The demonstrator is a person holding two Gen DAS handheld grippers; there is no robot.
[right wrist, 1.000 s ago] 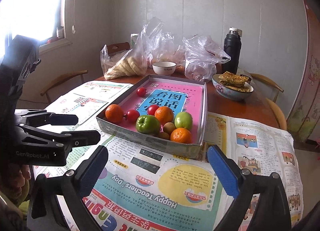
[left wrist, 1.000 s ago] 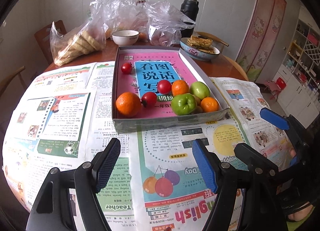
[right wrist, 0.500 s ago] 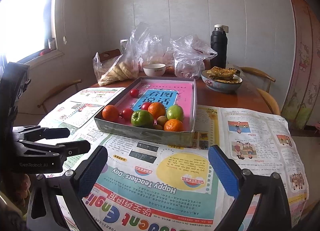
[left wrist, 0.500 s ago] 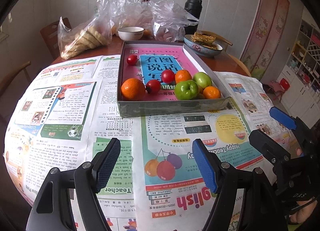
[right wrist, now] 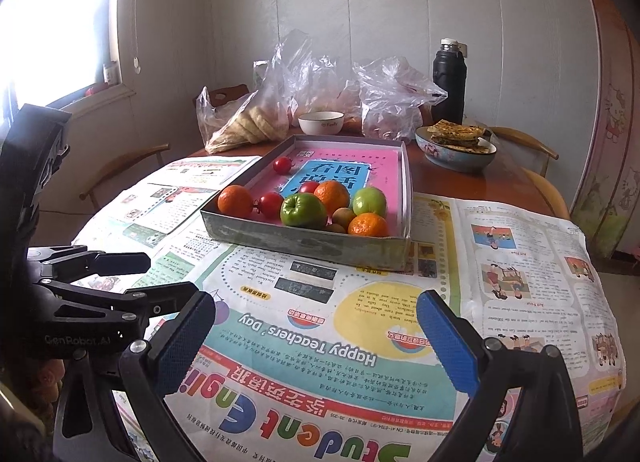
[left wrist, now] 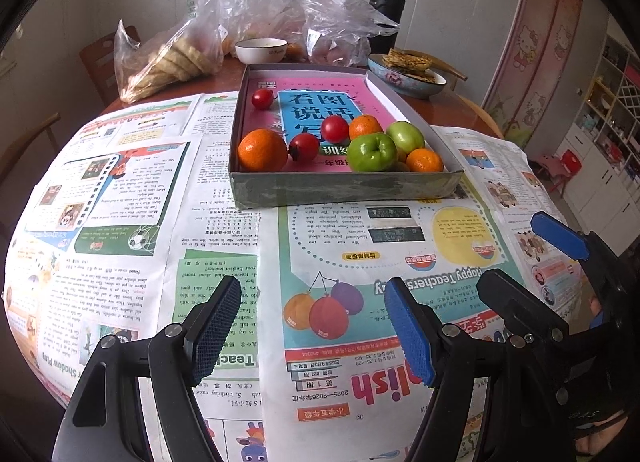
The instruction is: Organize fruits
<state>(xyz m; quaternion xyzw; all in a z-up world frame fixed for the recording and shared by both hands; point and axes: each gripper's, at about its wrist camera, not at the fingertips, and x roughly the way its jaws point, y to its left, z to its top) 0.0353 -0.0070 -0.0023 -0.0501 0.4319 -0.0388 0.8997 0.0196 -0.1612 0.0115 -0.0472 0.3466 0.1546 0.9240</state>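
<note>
Left tool (left wrist: 312,330) backed off; fruit tray (left wrist: 344,185) well ahead.

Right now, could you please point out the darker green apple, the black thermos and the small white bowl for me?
darker green apple (left wrist: 371,151), left wrist view, on its front skin.
black thermos (right wrist: 449,79), right wrist view, on the middle of its body.
small white bowl (left wrist: 261,52), left wrist view, on its outer wall.

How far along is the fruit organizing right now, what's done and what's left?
Nothing looks sorted yet. The oranges, green apples, red fruits and kiwis lie mixed together in the shallow box, one red fruit apart near the back. Nothing is in hand: the left gripper and right gripper hover open and empty over the newspaper. All the sorting is left.
</note>
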